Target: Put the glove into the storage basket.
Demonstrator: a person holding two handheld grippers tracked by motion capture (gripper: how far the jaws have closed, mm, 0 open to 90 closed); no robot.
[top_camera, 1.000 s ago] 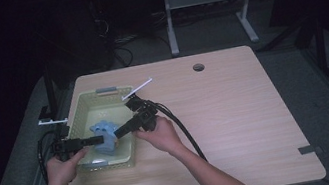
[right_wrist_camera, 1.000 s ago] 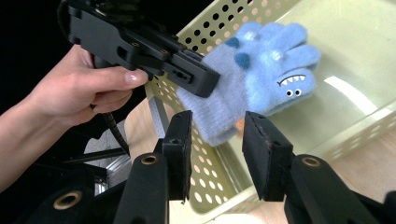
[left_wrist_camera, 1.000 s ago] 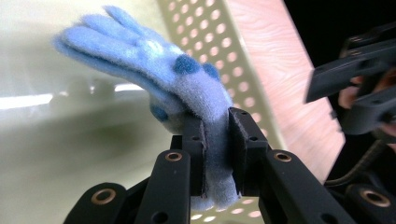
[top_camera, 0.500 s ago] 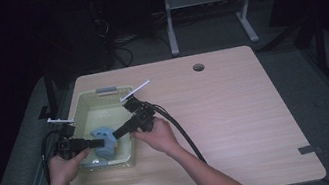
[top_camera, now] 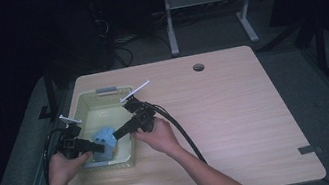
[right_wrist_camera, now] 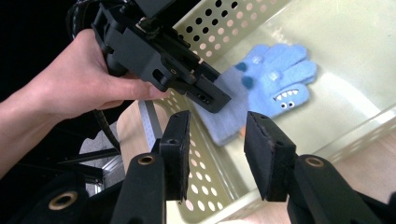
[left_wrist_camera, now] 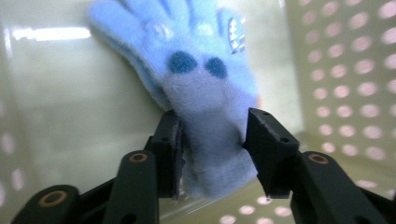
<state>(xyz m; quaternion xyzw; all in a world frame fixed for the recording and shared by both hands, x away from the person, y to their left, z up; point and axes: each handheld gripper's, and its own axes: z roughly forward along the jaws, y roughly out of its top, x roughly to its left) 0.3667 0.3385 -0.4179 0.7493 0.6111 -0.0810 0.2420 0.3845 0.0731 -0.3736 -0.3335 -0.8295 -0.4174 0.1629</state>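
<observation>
Pale wood table [top_camera: 236,111] with round hole [top_camera: 198,67], dark room behind.

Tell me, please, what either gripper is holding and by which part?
The left gripper grips the blue glove by its cuff, inside the basket. The right gripper holds nothing.

Two black hand-held grippers, bare forearms

The left gripper [left_wrist_camera: 212,140] and right gripper [right_wrist_camera: 217,147] have matte black jaws with brass-ringed pivot holes; thick black cables [top_camera: 182,132] trail back, and a pale flat plate [top_camera: 134,91] tops each.
</observation>
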